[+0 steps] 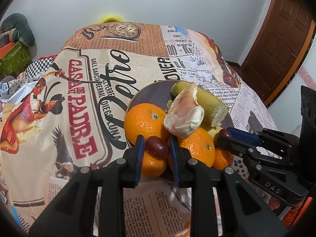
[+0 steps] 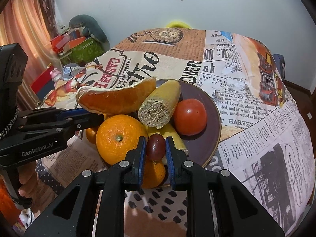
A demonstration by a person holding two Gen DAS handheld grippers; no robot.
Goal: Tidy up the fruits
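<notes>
Fruits were piled on a dark plate (image 2: 213, 138) on a table covered by a newspaper-print cloth (image 1: 65, 102). Nearest in the left wrist view, a dark red grape (image 1: 157, 147) was seen between the blue pads of the left gripper (image 1: 157, 148); the pads looked to be just at the grape's ends, so it appeared gripped, though firm contact could not be confirmed. The grape lay above small oranges (image 1: 153, 165) at the plate's near rim.

In the right wrist view, a second dark grape (image 2: 155, 147) was clenched between the pads of the right gripper (image 2: 156, 148), which touched it on both sides. Below it a small orange (image 2: 154, 174) was seen, and at 9 o'clock from it a large orange (image 2: 120, 138).

Beyond these, at 12 o'clock, a cut length of sugarcane (image 2: 160, 106) was laid across the heap with its fibrous end facing the right camera. A peeled citrus segment (image 2: 116, 98) was propped on top, at 10 o'clock from the grape. A red tomato (image 2: 189, 116) sat on the plate at 2 o'clock.

Farther off, a pocket-watch print (image 1: 122, 29) marked the cloth's far edge, and a brown door (image 1: 280, 45) was seen at 2 o'clock by the white wall.
</notes>
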